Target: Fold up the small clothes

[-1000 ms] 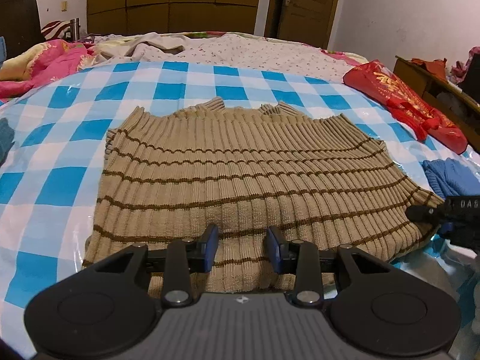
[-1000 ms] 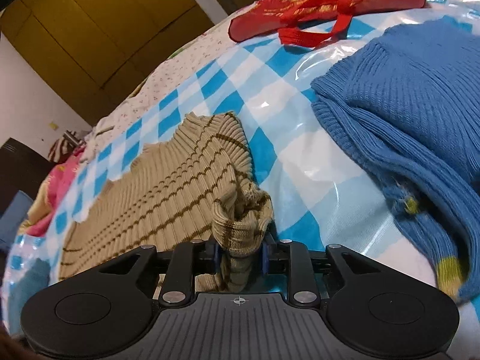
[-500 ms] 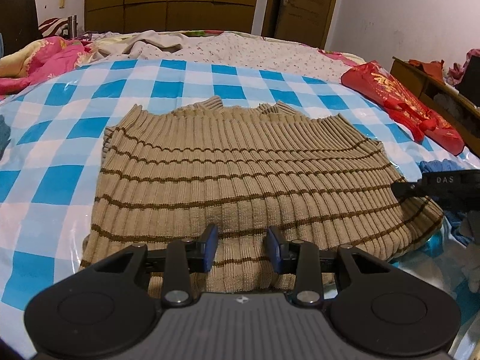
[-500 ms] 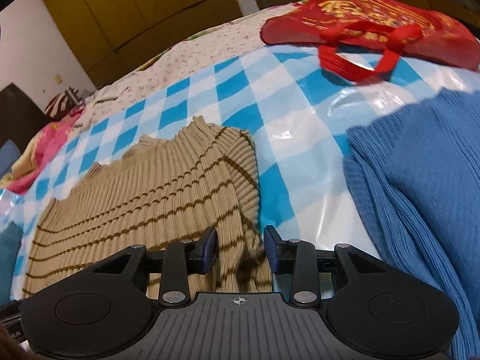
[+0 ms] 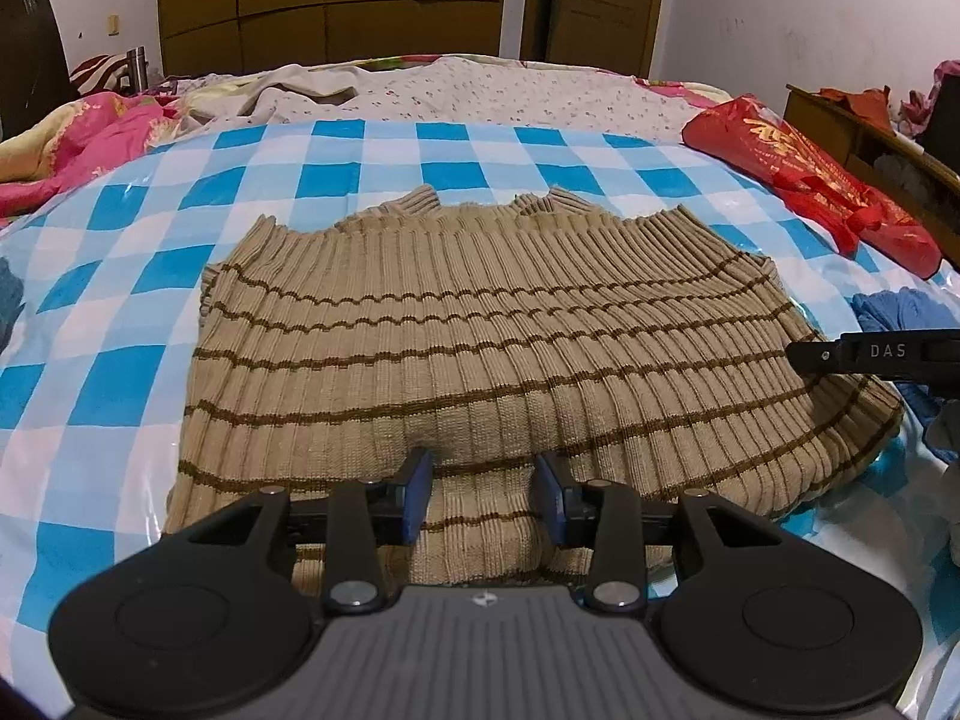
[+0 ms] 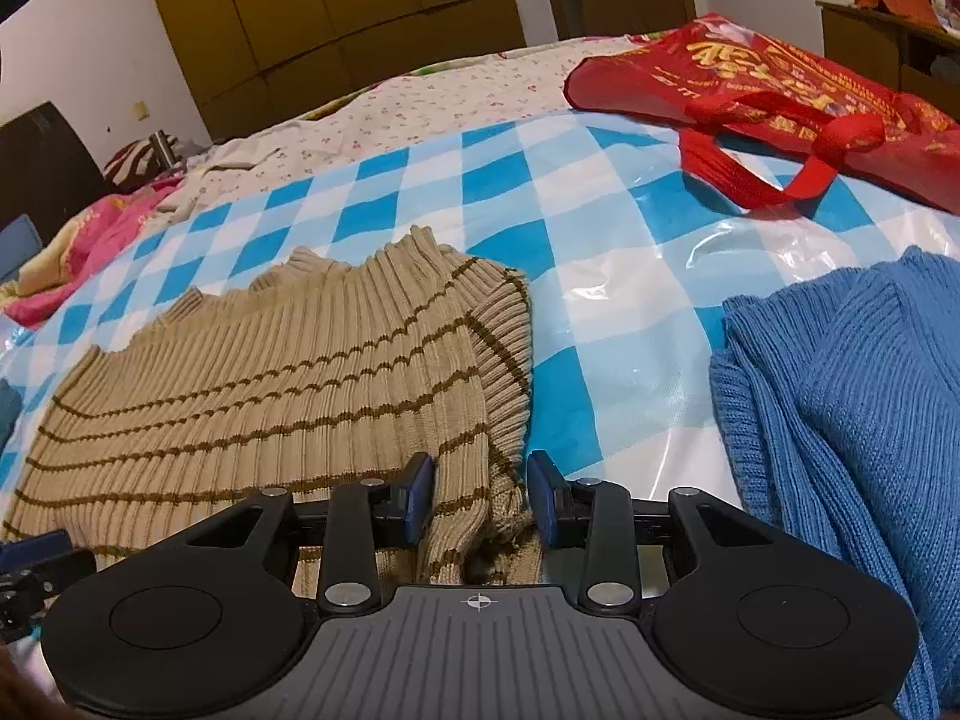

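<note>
A beige ribbed sweater with thin brown stripes [image 5: 480,348] lies spread flat on the blue-and-white checked sheet [image 5: 96,396]. My left gripper [image 5: 483,495] is open, its jaws straddling the sweater's near hem. My right gripper [image 6: 480,495] is open over the sweater's right corner [image 6: 468,510], where the fabric bunches loosely between the jaws. The right gripper's black body shows at the right edge of the left wrist view [image 5: 870,354]. The sweater also shows in the right wrist view [image 6: 270,396].
A blue knit sweater [image 6: 852,420] lies just right of the beige one. A red bag [image 6: 780,96] lies at the far right. A pink quilt [image 5: 78,138] and floral bedding [image 5: 480,90] lie at the back. A wooden cabinet [image 5: 870,144] stands right.
My right gripper opened and let go of the sweater's right corner, which dropped back onto the sheet. The left gripper stayed open at the near hem.
</note>
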The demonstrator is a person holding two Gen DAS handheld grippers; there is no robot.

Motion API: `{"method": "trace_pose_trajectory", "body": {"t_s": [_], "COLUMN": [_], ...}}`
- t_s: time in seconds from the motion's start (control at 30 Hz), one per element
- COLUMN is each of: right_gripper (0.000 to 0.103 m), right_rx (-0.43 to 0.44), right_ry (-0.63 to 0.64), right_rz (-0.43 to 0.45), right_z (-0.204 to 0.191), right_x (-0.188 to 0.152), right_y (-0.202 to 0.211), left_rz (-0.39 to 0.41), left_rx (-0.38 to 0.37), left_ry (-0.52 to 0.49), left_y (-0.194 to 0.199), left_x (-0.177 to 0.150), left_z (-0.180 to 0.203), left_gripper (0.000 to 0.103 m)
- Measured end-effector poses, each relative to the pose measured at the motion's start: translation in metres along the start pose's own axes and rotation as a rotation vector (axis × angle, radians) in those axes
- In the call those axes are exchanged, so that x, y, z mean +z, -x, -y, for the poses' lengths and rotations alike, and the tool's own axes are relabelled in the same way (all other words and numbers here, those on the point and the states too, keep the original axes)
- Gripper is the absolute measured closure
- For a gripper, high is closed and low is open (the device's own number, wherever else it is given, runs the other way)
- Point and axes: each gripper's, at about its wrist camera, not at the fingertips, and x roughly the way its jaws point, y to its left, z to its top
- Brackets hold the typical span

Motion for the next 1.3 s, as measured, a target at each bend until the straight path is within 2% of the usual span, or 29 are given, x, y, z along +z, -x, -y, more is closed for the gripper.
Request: {"method": "trace_pose_trajectory", "body": {"t_s": [0.8, 1.1, 1.3], "right_gripper": [0.069, 0.069, 0.069], "right_rx": [-0.021, 0.033, 0.017], "right_ry": [0.049, 0.004, 0.034], "right_rz": [0.02, 0.007, 0.013], "right_z": [-0.006, 0.004, -0.001], "right_x": [-0.004, -0.001, -0.002], "right_y": [-0.001, -0.004, -0.004], "left_rz": [-0.009, -0.009, -0.008], "left_rx": [0.012, 0.012, 0.012], "left_ry": [-0.02, -0.02, -0.021], "left_y": [-0.001, -0.001, -0.001], "left_x": [0.001, 0.001, 0.0], "left_z": [0.003, 0.004, 0.004], "left_gripper": [0.054, 0.054, 0.054]}}
